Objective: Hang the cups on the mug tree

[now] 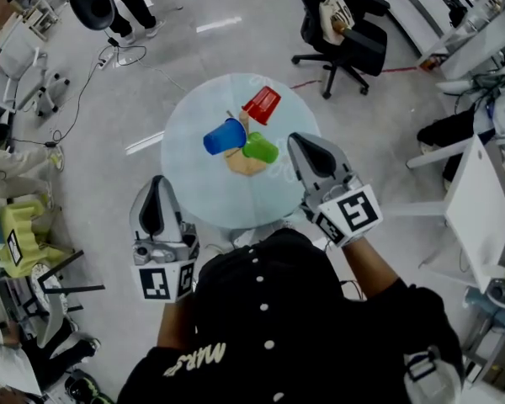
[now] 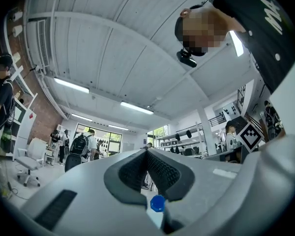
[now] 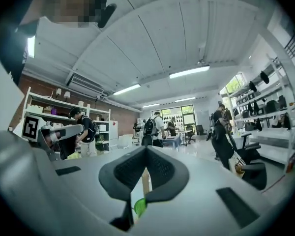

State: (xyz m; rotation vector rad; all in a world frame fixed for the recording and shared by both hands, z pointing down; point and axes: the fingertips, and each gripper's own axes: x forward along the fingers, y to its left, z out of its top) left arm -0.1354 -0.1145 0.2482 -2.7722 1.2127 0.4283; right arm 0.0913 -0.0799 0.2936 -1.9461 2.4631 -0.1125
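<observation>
While left tool (image 1: 156,185) and right tool (image 1: 300,144) are clenched empty, three cups (image 1: 225,137) on one mug tree (image 1: 247,165)

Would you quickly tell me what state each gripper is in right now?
Left gripper: shut, nothing between its jaws.
Right gripper: shut, nothing between its jaws.

Looks along the left gripper (image 2: 147,151) toward a ribbed ceiling (image 2: 113,58) with strip lights (image 2: 71,85). Shows the dark textured fingers (image 2: 164,173) meeting at their tips, nothing pinched. Catches a blue cup (image 2: 157,203) through the gap beneath them, above a sliver of pale desk (image 2: 156,219). Takes in a backpack wearer (image 2: 81,146) and a white office chair (image 2: 28,165) well behind.
</observation>
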